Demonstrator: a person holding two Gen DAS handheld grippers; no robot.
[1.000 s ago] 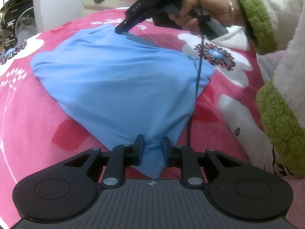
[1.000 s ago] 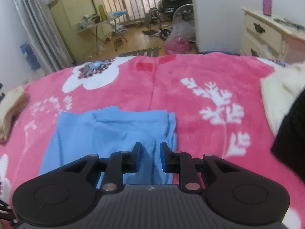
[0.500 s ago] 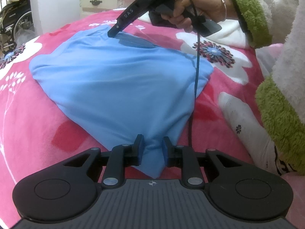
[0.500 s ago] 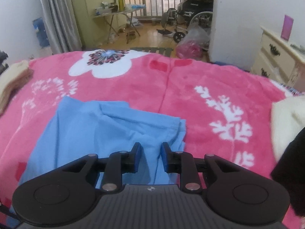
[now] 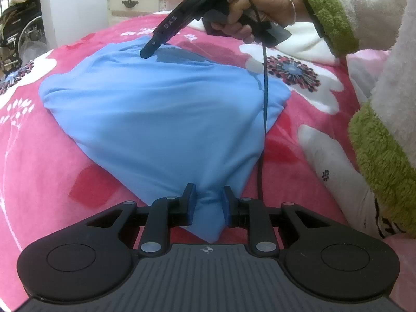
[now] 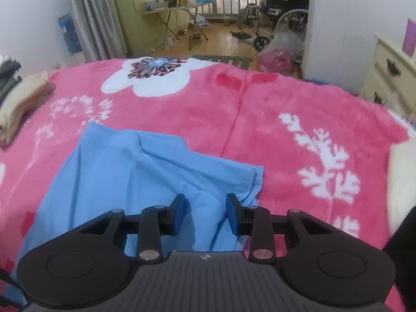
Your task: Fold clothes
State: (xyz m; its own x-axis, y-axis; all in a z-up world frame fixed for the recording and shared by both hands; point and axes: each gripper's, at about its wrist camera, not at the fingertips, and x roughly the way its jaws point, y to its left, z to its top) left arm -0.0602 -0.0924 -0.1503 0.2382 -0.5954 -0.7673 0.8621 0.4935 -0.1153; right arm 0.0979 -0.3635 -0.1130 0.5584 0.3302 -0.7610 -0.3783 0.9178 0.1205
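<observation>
A light blue garment (image 5: 166, 109) lies spread on the pink flowered blanket (image 5: 39, 161). My left gripper (image 5: 207, 202) is shut on the garment's near corner, which bunches between the pads. The right gripper shows in the left wrist view (image 5: 145, 53), held by a hand, its tips at the garment's far edge. In the right wrist view the garment (image 6: 124, 176) lies under my right gripper (image 6: 206, 213), whose jaws stand apart with cloth between them and a gap at each pad.
A cream dresser (image 5: 135, 5) stands beyond the bed. A white cloth pile (image 5: 306, 36) and a black cable (image 5: 264, 104) lie at the right. Folded beige clothes (image 6: 20, 104) sit at the blanket's left edge. A wheelchair (image 6: 280, 13) stands on the floor.
The right gripper has opened and lifted off the garment's far edge, and its view has tilted up. The left gripper keeps its hold on the near corner.
</observation>
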